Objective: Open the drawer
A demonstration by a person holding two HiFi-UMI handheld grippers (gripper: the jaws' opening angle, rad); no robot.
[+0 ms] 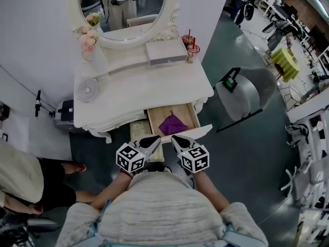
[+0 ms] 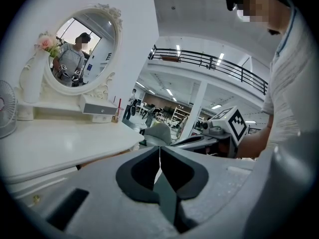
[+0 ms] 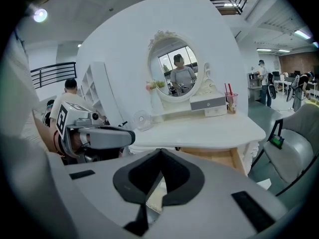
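**Hanging shut by the open drawer**

Pressing the two tips of the left claw [image 2: 159,148] tight together, with nothing in between. Doing the same with the right claw [image 3: 159,151]: tips touching, gripping nothing. Hanging side by side in the air, close to the body, both pointing toward the far side. Leaning in toward each other a little in the head view.

Stopping just at the near front of the drawer [image 1: 152,121], not gripping it. Sticking out toward the near side from under the right half of the white table [image 1: 144,89], pulled wide open. Holding a purple cloth [image 1: 172,124] on its wooden bottom.

Carrying a small round fan [image 1: 87,89] on the left of the table top. Carrying a vase of pink flowers [image 1: 88,39] at the far left, a little white box [image 1: 165,52] in the far middle, and a red cup [image 1: 189,41] with straws just right of that box. Backing onto the wall under a big oval mirror [image 1: 123,6].

Sitting on the floor to the right of the table, a grey chair [image 1: 241,94]. Standing at the near left, another person [image 1: 23,181].
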